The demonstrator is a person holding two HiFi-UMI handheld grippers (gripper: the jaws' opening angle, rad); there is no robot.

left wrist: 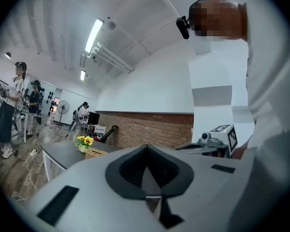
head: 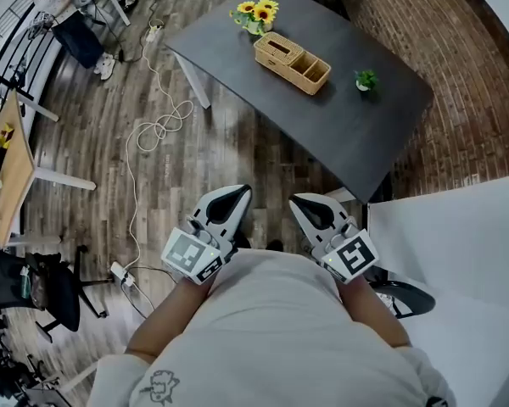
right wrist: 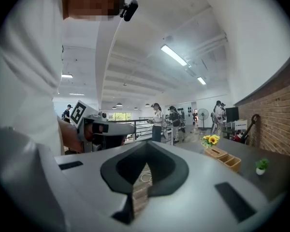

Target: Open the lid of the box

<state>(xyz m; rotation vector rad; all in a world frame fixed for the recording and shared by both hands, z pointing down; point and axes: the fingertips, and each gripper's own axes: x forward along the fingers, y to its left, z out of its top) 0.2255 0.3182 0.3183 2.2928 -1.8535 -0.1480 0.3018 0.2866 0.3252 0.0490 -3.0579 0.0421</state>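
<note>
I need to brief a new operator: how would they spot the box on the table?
Find the dark grey table by the brick wall. On it, between the sunflowers and a small green potted plant, lies the box. It alone is woven and tan, with a slotted lid at the sunflower end and open compartments beside it.

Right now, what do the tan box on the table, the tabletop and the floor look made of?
The tan compartmented box looks like woven wicker or rattan: ribbed weave, matt. The dark grey tabletop seems smooth matt laminate or stone; unclear which. The grey-brown floor shows plank seams and grain: wood or wood-look vinyl.
</note>
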